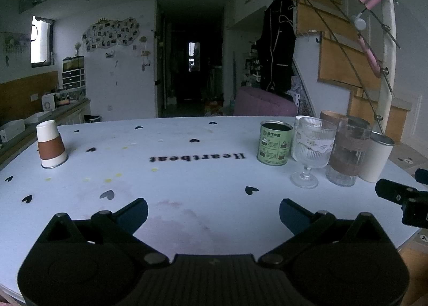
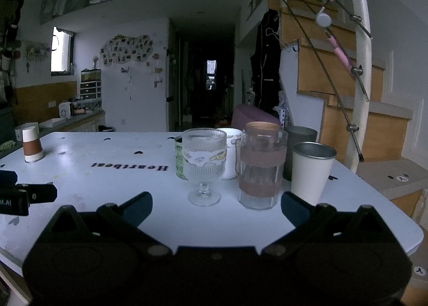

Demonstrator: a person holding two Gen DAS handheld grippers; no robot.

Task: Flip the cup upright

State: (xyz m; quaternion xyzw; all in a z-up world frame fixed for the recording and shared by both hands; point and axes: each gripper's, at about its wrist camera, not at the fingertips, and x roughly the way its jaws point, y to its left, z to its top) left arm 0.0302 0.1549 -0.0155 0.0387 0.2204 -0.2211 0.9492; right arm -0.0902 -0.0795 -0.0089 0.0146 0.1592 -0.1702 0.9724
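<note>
A white paper cup with a brown sleeve (image 1: 51, 144) stands upside down, rim on the table, at the far left of the white table (image 1: 187, 177). It also shows small at the far left in the right wrist view (image 2: 32, 145). My left gripper (image 1: 213, 213) is open and empty, low over the table's near edge, far from the cup. My right gripper (image 2: 216, 207) is open and empty, close in front of a group of upright cups. Part of the right gripper (image 1: 401, 199) shows at the right edge of the left wrist view.
Upright at the right: a green tin (image 1: 275, 143), a ribbed stemmed glass (image 2: 204, 165), a glass with a brown sleeve (image 2: 260, 169), a white metal tumbler (image 2: 310, 172), a white mug (image 2: 231, 151), a dark cup (image 2: 301, 136). A staircase railing (image 2: 358, 65) stands right.
</note>
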